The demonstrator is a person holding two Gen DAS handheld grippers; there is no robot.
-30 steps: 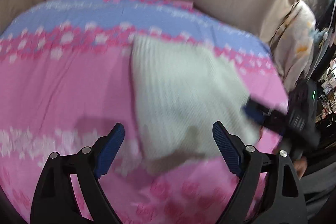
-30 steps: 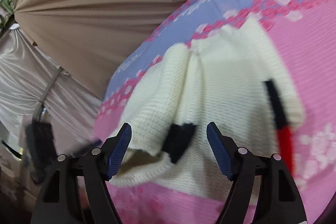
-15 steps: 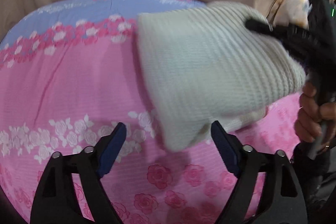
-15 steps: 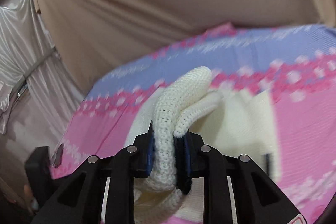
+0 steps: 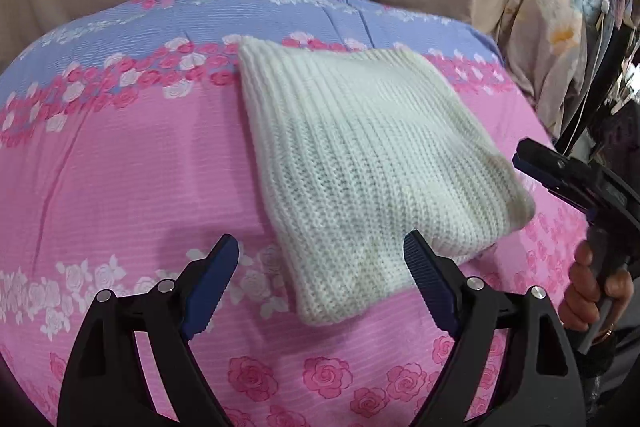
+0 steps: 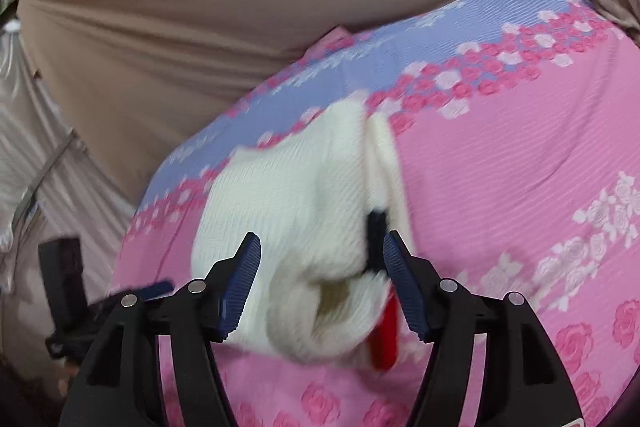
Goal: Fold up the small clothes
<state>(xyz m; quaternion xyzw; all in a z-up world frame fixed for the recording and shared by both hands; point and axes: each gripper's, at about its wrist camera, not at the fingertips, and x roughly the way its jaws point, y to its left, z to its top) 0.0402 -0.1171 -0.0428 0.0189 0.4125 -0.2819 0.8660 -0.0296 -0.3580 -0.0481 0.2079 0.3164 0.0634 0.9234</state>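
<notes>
The left gripper (image 5: pixel 320 275) hovers with its jaws spread wide and empty. The folded cream knit (image 5: pixel 360 167) lies on the pink floral bedsheet (image 5: pixel 120 167), its long axis running from between those fingers away toward the blue band. The right gripper (image 6: pixel 320 283), gaping too, grips nothing; the knit's near end sits between its fingers.

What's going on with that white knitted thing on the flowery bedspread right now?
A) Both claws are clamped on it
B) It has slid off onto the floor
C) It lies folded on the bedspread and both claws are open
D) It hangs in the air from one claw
C: the white knitted garment lies folded on the bedspread, while the left gripper and right gripper both stand open, gripping nothing.
</notes>
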